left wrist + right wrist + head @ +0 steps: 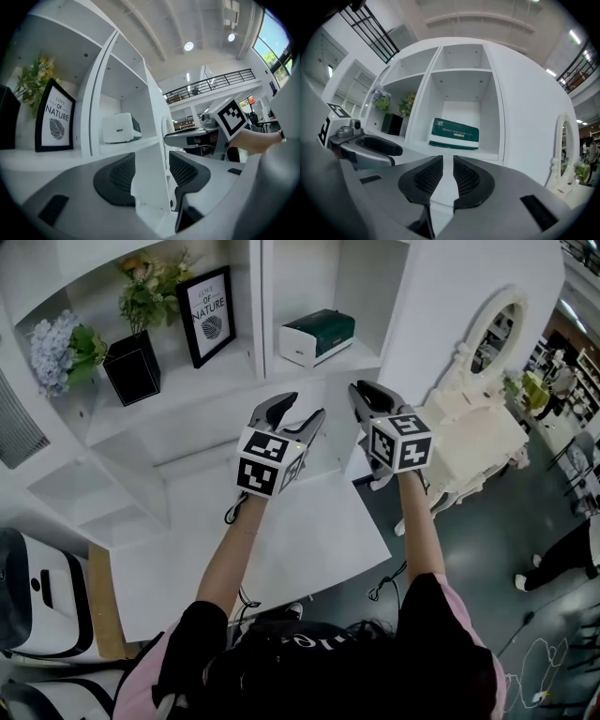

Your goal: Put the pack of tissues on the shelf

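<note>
The pack of tissues [317,337], a flat box with a dark green top and a white lower band, lies in the shelf [259,306] compartment right of the framed picture [207,315]. Its long axis runs roughly along the front edge. The left gripper [302,411] has its fingers wide apart; the right gripper [359,395] has them nearly together. Both are empty.

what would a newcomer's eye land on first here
The green and white pack of tissues stands out, lying alone in the right compartment of the white shelf unit. In front of it, the left hand-held gripper is open and empty, and the right hand-held gripper is shut with nothing in it. In the compartment to the left stand a black-framed print and a black square vase of flowers.
</note>
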A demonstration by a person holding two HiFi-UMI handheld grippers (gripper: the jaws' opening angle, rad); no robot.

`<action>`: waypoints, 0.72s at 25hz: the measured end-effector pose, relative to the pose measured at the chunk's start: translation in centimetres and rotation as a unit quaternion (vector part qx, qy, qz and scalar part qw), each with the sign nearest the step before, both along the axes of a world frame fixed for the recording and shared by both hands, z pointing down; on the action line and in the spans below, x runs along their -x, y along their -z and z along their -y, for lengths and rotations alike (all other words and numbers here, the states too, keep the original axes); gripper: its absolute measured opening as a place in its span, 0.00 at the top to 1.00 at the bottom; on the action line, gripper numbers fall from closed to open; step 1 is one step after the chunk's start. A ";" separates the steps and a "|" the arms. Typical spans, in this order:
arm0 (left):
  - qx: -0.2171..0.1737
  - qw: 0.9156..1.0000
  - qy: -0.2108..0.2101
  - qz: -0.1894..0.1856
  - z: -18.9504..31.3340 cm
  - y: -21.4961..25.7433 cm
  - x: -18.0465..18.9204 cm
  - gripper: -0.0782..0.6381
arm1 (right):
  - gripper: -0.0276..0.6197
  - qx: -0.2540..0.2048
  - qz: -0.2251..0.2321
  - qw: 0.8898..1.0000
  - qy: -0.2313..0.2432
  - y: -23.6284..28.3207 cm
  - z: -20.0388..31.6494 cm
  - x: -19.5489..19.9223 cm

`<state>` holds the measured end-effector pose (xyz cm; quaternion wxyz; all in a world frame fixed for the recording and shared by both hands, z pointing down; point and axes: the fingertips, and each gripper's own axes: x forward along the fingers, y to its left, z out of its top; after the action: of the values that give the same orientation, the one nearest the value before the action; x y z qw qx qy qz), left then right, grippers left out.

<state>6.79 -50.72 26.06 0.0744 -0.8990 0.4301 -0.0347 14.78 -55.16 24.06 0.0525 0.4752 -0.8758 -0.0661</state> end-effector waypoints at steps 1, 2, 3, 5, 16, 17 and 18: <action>0.004 1.000 -0.004 -0.002 -0.6 -0.7 0.0 0.56 | 0.84 0.000 0.003 1.000 0.005 -0.5 -1.0 0.1; 0.010 1.000 -0.008 -0.004 -1.3 -1.5 0.1 0.56 | 0.84 0.001 0.006 1.000 0.011 -1.0 -2.1 0.2; 0.015 1.000 -0.014 -0.006 -2.0 -2.3 0.1 0.56 | 0.84 0.002 0.008 1.000 0.016 -1.5 -3.0 0.4; 0.023 0.999 -0.027 -0.010 -3.6 -3.7 0.0 0.56 | 0.84 0.004 0.008 1.000 0.024 -2.7 -4.8 0.6; 0.048 0.996 -0.071 -0.005 -14.9 -11.5 -0.5 0.57 | 0.84 0.034 0.003 0.997 0.068 -10.3 -15.7 2.2; 0.055 0.996 -0.072 -0.006 -16.0 -12.3 -0.4 0.57 | 0.84 0.042 0.006 0.997 0.071 -11.2 -16.7 2.3; 0.061 0.995 -0.073 -0.007 -17.0 -13.1 -0.5 0.57 | 0.84 0.050 0.010 0.996 0.073 -12.2 -17.8 2.3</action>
<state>7.25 -33.70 39.19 0.0183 -0.9312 0.3608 -0.0487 12.44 -37.37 36.22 0.0631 0.4072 -0.9109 -0.0210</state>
